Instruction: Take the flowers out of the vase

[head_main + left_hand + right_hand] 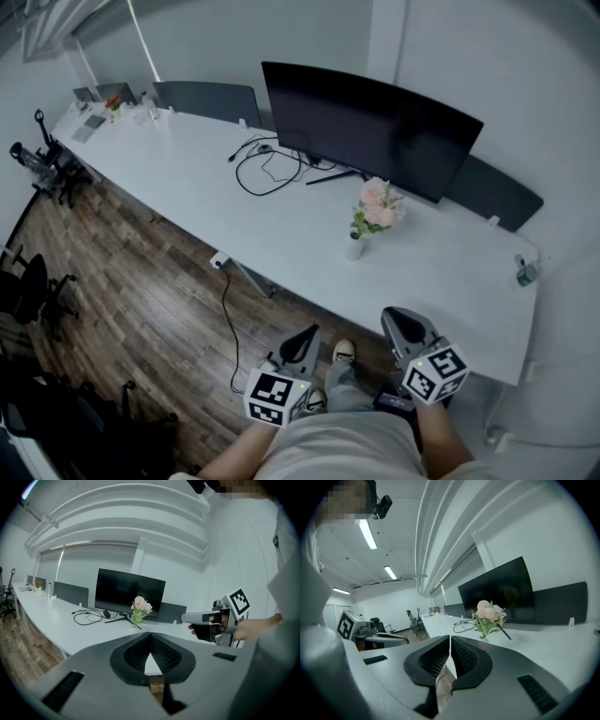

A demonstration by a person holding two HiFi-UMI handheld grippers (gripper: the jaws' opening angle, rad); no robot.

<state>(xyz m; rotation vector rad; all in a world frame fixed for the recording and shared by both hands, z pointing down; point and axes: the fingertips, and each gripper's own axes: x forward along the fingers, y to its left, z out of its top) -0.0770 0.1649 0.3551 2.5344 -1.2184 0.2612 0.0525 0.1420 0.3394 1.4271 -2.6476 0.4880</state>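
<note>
A bunch of pale pink flowers [379,206] with green leaves stands in a small white vase [354,247] on the long white desk [281,225], in front of the dark monitor [370,127]. The flowers [140,606] also show in the left gripper view, and the flowers [488,615] in the right gripper view, some way ahead of both. My left gripper [305,339] hangs shut and empty over the floor, short of the desk's near edge. At that edge my right gripper [400,320] is shut, with nothing between its pads, below and right of the vase.
Black cables [267,169] lie on the desk left of the monitor. Grey divider panels [206,96] line the far edge. Office chairs [42,169] stand at the left on the wooden floor [141,319]. A small bottle [526,273] sits at the desk's right end.
</note>
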